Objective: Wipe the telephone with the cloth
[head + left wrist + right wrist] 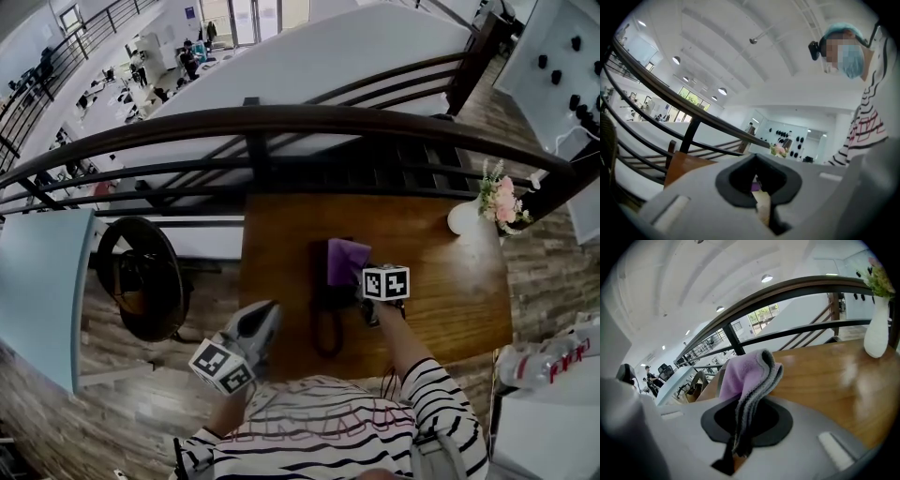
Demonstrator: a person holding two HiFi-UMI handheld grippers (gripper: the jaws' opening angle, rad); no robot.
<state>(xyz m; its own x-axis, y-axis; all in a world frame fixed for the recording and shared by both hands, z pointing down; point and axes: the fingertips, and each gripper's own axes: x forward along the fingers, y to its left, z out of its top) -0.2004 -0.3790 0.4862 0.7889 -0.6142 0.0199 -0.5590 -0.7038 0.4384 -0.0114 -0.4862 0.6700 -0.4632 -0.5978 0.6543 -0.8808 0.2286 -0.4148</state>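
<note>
A black telephone [327, 302] with a looped cord lies in the middle of a wooden table [450, 291]. A purple cloth [346, 260] with a grey edge rests over the phone's far end. My right gripper [362, 274] is shut on the cloth [750, 373], which hangs folded out of the jaws of the right gripper [738, 450]. The phone itself is hidden in the right gripper view. My left gripper [268, 315] is held up beside the table's left edge, away from the phone, pointing toward the railing. In its own view the left gripper [762, 206] is shut with nothing held.
A white vase [463, 217] with pink flowers stands at the table's far right corner; it shows as the vase [876, 329] in the right gripper view. A dark railing [281, 120] runs behind the table. A round black chair [141, 277] sits left; bottles [553, 361] lie right.
</note>
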